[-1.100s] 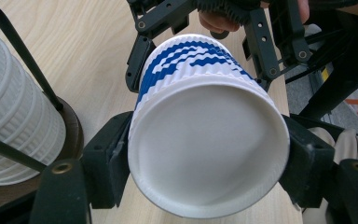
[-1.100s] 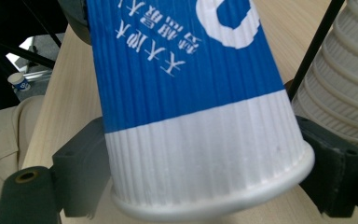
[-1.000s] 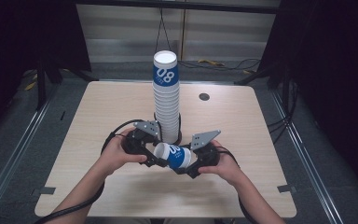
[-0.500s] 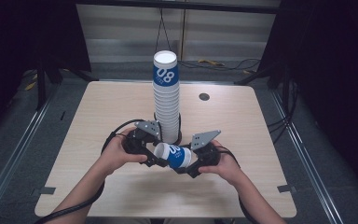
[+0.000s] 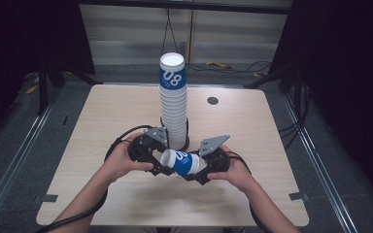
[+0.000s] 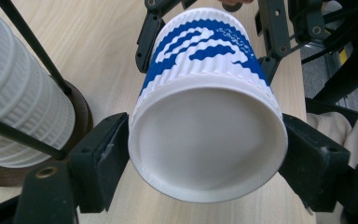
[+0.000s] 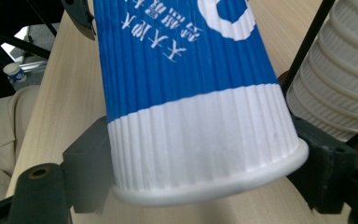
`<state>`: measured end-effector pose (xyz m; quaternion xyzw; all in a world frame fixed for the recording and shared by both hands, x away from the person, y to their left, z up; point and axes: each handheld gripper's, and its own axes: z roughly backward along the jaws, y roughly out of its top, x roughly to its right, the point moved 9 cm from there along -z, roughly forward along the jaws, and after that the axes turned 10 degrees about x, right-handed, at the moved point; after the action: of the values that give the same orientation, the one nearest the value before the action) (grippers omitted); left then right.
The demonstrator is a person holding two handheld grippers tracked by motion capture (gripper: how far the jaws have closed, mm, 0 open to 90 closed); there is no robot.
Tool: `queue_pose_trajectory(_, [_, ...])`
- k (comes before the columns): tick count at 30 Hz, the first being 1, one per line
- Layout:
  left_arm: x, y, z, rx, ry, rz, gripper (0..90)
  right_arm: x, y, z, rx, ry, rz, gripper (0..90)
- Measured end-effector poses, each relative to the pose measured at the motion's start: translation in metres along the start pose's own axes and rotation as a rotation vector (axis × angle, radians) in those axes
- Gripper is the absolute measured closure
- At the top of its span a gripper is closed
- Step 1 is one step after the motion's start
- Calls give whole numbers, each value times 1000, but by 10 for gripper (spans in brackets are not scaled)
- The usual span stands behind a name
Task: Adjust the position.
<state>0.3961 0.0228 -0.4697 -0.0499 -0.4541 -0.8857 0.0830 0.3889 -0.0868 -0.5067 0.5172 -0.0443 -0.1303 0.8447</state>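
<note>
A blue and white ribbed paper cup (image 5: 182, 163) lies on its side above the table's front, between my two grippers. My left gripper (image 6: 205, 154) has its jaws on either side of the cup's flat white end; they have just been opening and now stand beside it without squeezing. My right gripper (image 7: 200, 154) is shut on the opposite end, where the white band meets the rolled rim. Just behind the grippers rises a tall stack of the same cups (image 5: 173, 111), on a dark round base (image 6: 79, 121) with thin black rods.
The light wooden table (image 5: 252, 131) has a small black round hole cover (image 5: 212, 101) at the back right. A metal rail runs along the floor on each side. Cables trail from both grippers around the stack's base.
</note>
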Motion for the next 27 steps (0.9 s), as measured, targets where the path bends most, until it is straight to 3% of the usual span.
queue_pose_trajectory(8, [-1,-4,1,-36,21,-14,188,1,-3,1,-38,-1,5,185])
queue_pose_trajectory(11, [-2,-5,0,-25,23,-13,187,1,-4,1,-56,-1,3,185])
queue_pose_trajectory(14, [-2,-9,0,-52,30,-16,187,2,-5,2,-76,-3,5,185])
queue_pose_trajectory(17, [-1,-10,-1,-47,31,-12,187,3,-7,3,-104,-9,14,185])
queue_pose_trajectory(20, [-1,-12,-1,-72,23,-22,186,3,-8,4,-121,-9,22,185])
queue_pose_trajectory(21, [-1,-12,-3,-53,36,-19,187,3,-8,4,-126,-6,27,185])
queue_pose_trajectory(27, [-1,-15,-3,-63,37,-20,186,4,-7,7,-157,-8,36,185])
